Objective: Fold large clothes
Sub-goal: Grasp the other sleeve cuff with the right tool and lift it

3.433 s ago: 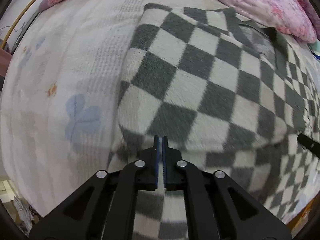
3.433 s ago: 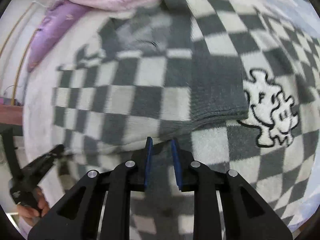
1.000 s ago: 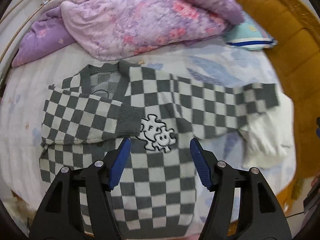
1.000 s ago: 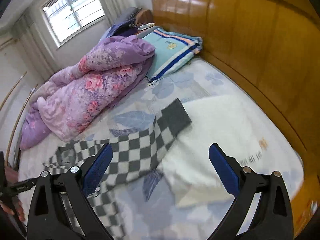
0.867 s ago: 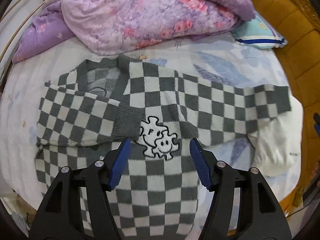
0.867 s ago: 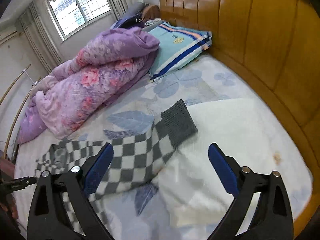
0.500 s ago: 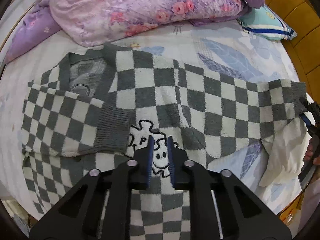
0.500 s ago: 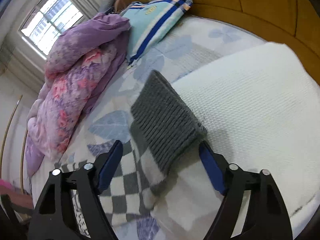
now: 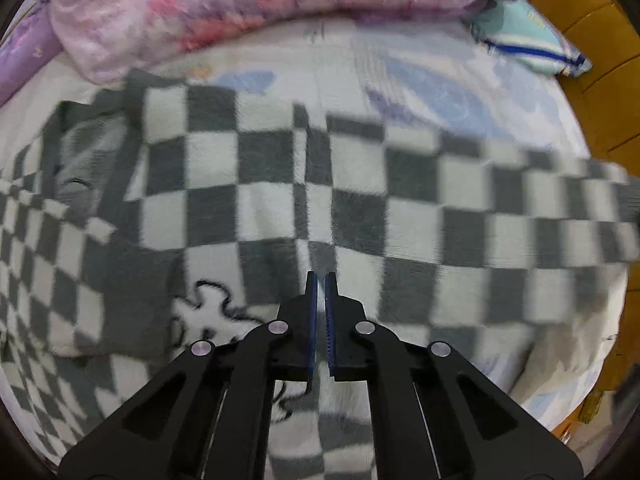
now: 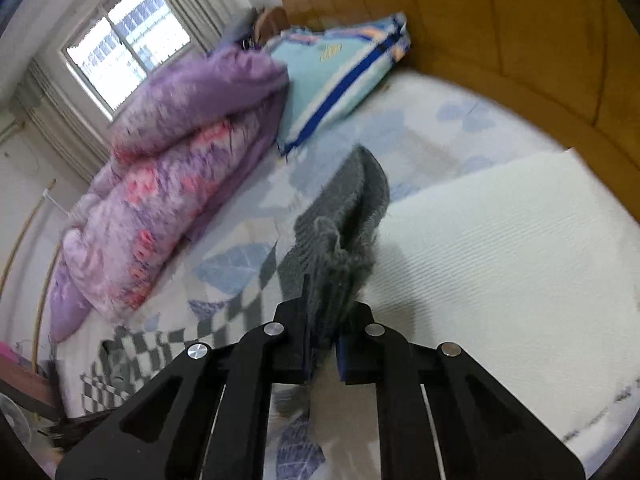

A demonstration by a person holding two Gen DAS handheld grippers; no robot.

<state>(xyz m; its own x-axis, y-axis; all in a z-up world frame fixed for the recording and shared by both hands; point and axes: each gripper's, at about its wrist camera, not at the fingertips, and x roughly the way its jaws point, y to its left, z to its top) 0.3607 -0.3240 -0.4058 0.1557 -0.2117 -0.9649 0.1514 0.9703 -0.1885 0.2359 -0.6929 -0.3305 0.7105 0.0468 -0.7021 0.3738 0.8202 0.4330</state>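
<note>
A grey-and-white checkered sweater lies spread on the bed, one sleeve folded across its chest, the other stretched out to the right. A white cartoon patch shows on its front. My left gripper is shut and empty, low over the sweater's middle. My right gripper is shut on the grey ribbed cuff of the stretched sleeve, bunched between the pads. The sweater's body shows at the lower left of the right wrist view.
A purple floral quilt is heaped along the far side of the bed. A turquoise striped pillow leans on the wooden headboard. A folded white cloth lies under the cuff, near the bed's edge.
My left gripper closed and dropped nearer the sweater's middle. My right gripper moved in on the sleeve cuff and shut on it.
</note>
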